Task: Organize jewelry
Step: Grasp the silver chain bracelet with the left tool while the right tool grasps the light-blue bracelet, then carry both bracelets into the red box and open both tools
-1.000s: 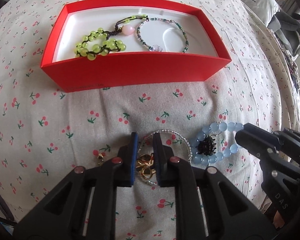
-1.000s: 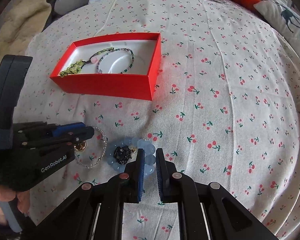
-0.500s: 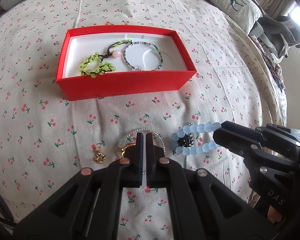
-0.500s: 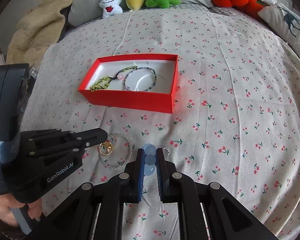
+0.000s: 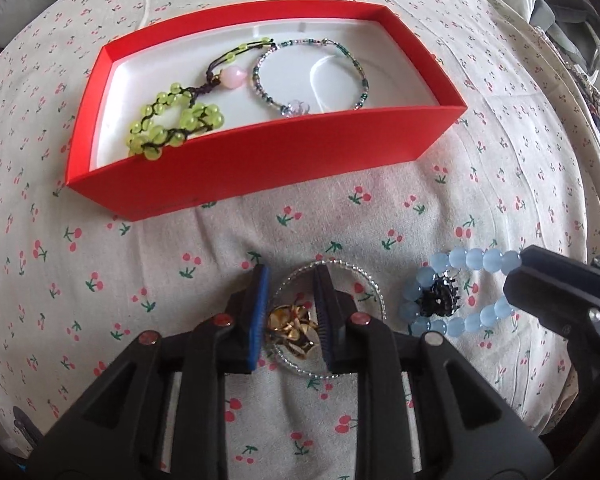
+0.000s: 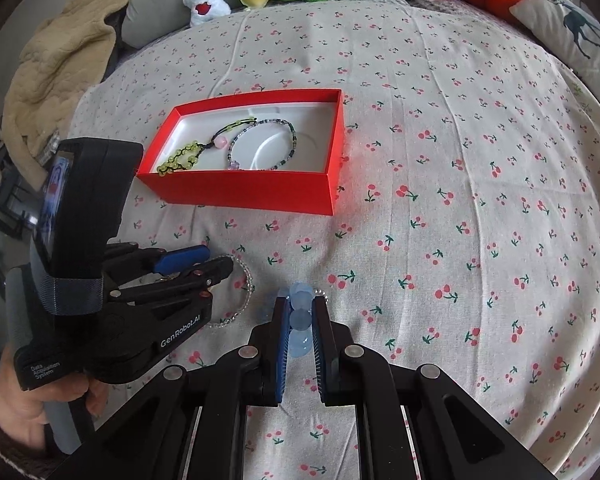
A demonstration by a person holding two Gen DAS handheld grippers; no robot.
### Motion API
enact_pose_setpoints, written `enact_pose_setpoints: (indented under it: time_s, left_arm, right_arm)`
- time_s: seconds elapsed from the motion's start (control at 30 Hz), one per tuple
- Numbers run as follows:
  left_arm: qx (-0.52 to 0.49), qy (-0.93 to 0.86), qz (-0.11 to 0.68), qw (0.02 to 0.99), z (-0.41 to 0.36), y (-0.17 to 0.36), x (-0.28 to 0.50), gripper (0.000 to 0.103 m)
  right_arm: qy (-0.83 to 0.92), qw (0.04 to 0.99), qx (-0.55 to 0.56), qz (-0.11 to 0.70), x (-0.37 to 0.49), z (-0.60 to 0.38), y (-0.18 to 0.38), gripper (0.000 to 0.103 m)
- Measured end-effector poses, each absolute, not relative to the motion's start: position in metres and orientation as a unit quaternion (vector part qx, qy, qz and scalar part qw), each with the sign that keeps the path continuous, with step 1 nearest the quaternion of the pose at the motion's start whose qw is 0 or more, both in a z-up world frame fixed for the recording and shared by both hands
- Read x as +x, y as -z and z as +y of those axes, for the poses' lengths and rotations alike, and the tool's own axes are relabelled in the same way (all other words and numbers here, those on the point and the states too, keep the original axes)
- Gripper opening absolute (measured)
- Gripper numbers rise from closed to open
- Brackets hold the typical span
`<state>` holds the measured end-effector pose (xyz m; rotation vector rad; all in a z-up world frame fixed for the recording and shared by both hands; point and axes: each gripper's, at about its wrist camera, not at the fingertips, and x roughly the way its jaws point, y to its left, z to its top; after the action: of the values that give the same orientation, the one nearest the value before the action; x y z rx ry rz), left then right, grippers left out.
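From the left wrist, the left gripper (image 5: 290,314) stood open around a gold charm (image 5: 291,329) inside the clear bead bracelet (image 5: 332,268), the red box (image 5: 260,168) at twelve o'clock; pinching the charm squarely would avoid snagging the bracelet.

From the right wrist, the right gripper (image 6: 300,322) clamped the blue bead bracelet (image 6: 300,320), the box at eleven o'clock.
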<state>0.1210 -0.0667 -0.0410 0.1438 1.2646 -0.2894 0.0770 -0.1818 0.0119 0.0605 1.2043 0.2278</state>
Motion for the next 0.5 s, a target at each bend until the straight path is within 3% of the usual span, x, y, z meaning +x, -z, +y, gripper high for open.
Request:
enact_pose_setpoints:
  time_s: [0.17, 0.5]
  left_arm:
    - [0.055, 0.125, 0.58, 0.803, -0.065, 0.039, 0.123, 0.005]
    - [-0.009, 0.14, 0.54, 0.83, -0.043, 0.004, 0.106, 0.004]
  right_arm:
    - [-0.099, 0.816, 0.034, 0.568, 0.081, -0.183, -0.009, 0.011]
    - [-0.107, 0.826, 0.052, 0.55, 0.076, -0.181, -0.024, 0.011]
